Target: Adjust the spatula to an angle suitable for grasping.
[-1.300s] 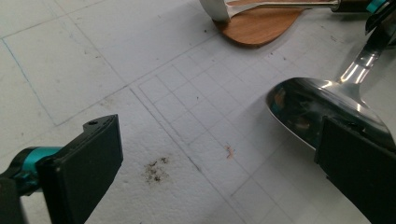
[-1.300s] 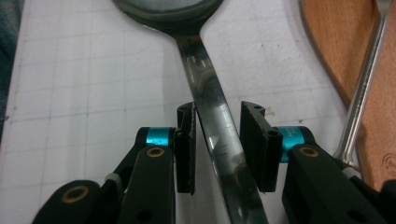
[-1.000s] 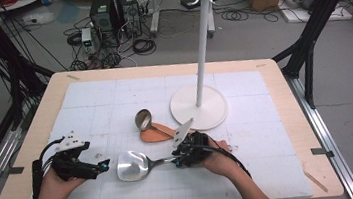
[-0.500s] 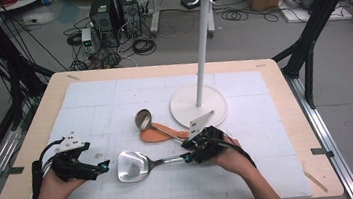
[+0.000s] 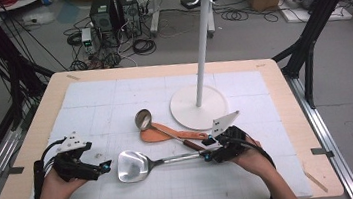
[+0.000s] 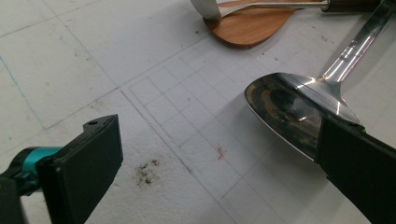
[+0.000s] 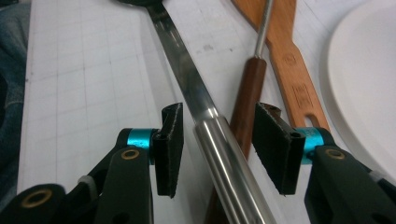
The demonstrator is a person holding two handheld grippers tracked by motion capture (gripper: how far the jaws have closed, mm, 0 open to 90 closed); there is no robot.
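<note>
A steel turner lies flat on the white mat, its wide head point(image 5: 133, 166) to the left and its round handle point(image 5: 181, 158) running right. My right gripper point(image 5: 209, 152) sits at the handle's end. In the right gripper view the steel handle point(image 7: 205, 112) passes between the jaws point(image 7: 220, 126) with a gap on each side. The jaws have just been opening, and the pads point(image 7: 170, 140) press on nothing. The ladle's dark wooden grip point(image 7: 245, 100) also lies between them. My left gripper point(image 5: 103, 168) rests open just left of the turner's head point(image 6: 294, 107), jaws wide point(image 6: 217, 140).
A steel ladle point(image 5: 142, 118) lies across a wooden spatula point(image 5: 156, 133) just behind the turner. A white hook stand rises from its round base point(image 5: 184, 98) at the back right, with its pole point(image 5: 202, 46) standing tall. The mat point(image 5: 94, 104) has free room at the left and back.
My right gripper has slid rightward along the turner's handle toward its end, and its jaws have widened. The turner, the left gripper and the other utensils have stayed put.
</note>
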